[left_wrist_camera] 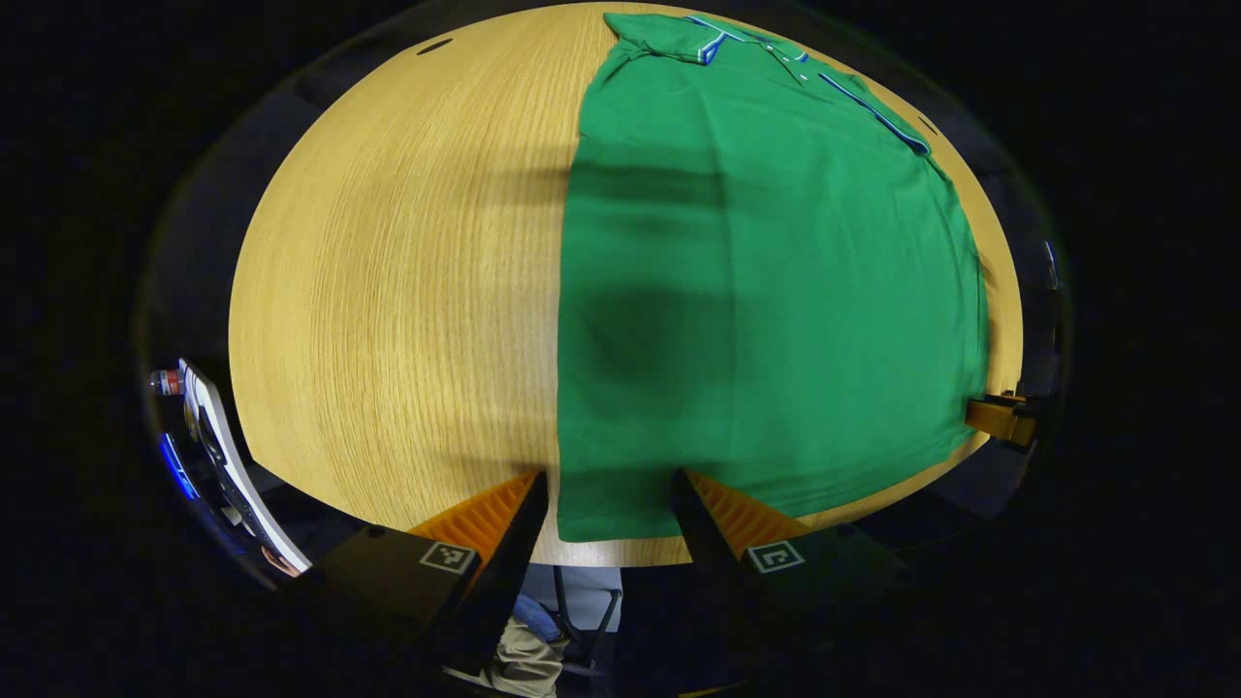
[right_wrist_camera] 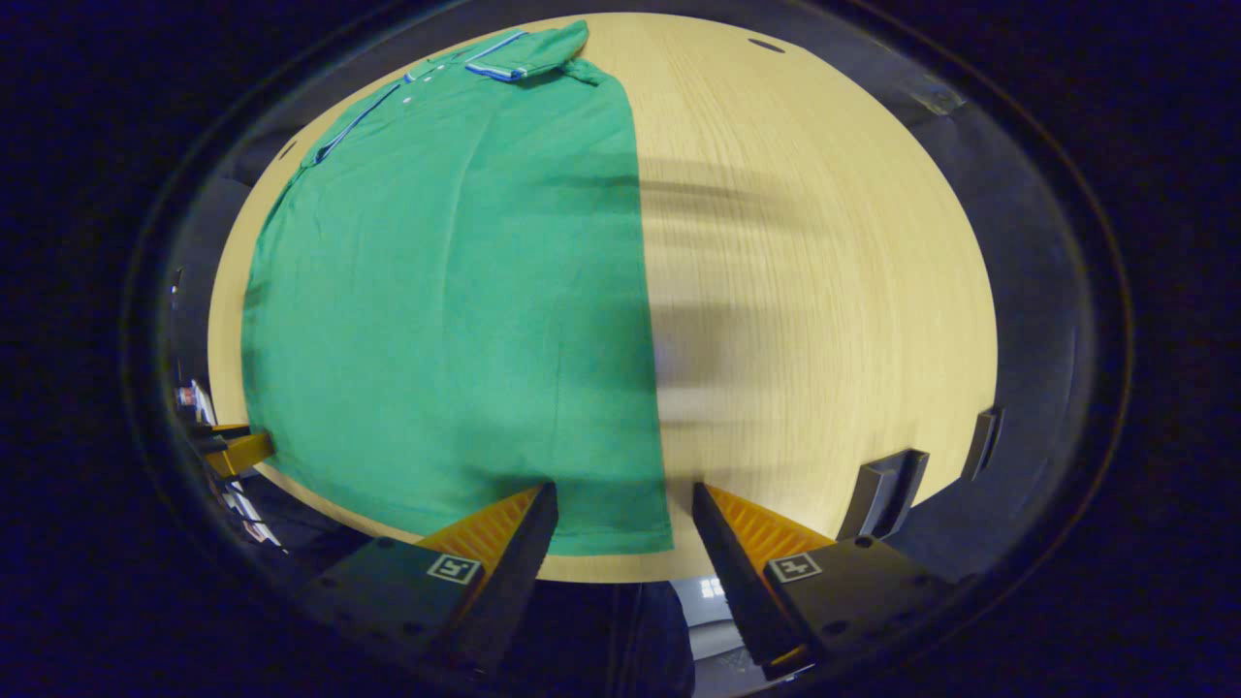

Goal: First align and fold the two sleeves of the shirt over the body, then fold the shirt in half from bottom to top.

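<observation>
**Both grippers spread over the hem of the green shirt**

Nearest in the left gripper view, the left gripper (left_wrist_camera: pixel 609 499) is spread wide above the lower left corner of the shirt (left_wrist_camera: pixel 756 291), holding nothing. In the right gripper view, the right gripper (right_wrist_camera: pixel 625 509) is spread the same way above the lower right corner of the shirt (right_wrist_camera: pixel 446 291). The shirt lies flat on the wooden bench (left_wrist_camera: pixel 388 291), with the collar (left_wrist_camera: pixel 698 39) at the far side and both sleeves already folded over the body. The hem lies near the bench's front edge.
</observation>
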`<act>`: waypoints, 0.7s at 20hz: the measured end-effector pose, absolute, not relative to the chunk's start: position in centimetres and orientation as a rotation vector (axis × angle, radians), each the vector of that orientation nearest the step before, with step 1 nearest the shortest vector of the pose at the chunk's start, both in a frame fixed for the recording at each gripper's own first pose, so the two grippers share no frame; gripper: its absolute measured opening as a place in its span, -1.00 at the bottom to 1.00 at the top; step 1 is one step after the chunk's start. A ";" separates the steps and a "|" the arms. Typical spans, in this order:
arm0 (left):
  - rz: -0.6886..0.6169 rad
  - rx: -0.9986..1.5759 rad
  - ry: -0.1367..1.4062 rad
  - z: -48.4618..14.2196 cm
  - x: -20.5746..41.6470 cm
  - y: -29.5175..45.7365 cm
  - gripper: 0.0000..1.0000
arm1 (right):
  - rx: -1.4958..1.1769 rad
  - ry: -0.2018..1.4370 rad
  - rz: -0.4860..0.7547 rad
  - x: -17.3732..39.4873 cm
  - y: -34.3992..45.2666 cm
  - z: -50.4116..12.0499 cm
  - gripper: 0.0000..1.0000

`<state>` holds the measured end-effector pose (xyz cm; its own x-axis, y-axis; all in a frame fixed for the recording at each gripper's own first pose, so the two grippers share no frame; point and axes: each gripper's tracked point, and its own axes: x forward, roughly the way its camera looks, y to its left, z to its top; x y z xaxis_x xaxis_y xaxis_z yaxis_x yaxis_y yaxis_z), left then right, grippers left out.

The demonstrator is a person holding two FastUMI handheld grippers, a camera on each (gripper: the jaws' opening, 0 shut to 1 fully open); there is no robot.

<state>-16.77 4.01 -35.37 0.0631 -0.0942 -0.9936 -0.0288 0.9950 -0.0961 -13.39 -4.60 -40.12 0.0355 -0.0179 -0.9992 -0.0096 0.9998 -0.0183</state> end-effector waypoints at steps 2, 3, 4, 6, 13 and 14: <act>-0.070 -0.080 1.506 -35.3 -16.8 3.7 0.53 | -0.035 1.536 0.004 -13.4 -4.5 -40.1 0.28; -0.079 -0.071 1.506 -35.4 -16.9 3.5 0.28 | -0.035 1.537 0.006 -13.4 -4.5 -40.1 0.12; -0.079 -0.072 1.507 -35.3 -16.8 3.3 0.04 | -0.043 1.537 0.014 -13.4 -4.4 -40.1 -0.05; -0.080 -0.078 1.516 -35.2 -16.8 2.7 -0.31 | -0.049 1.539 0.025 -13.4 -4.2 -40.1 -0.29; -0.067 -0.078 1.500 -35.3 -16.5 1.7 -0.93 | -0.038 1.506 0.043 -13.0 -4.3 -40.1 -0.70; -0.070 -0.090 1.498 -35.4 -16.2 1.6 -0.93 | -0.021 1.498 0.039 -13.0 -4.3 -39.6 -0.70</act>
<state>-16.25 1.58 -35.38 0.0718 -0.1018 -0.9922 -0.0089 0.9947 -0.1027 -12.96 -4.31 -39.58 0.0726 0.0127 -0.9973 -0.0386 0.9992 0.0099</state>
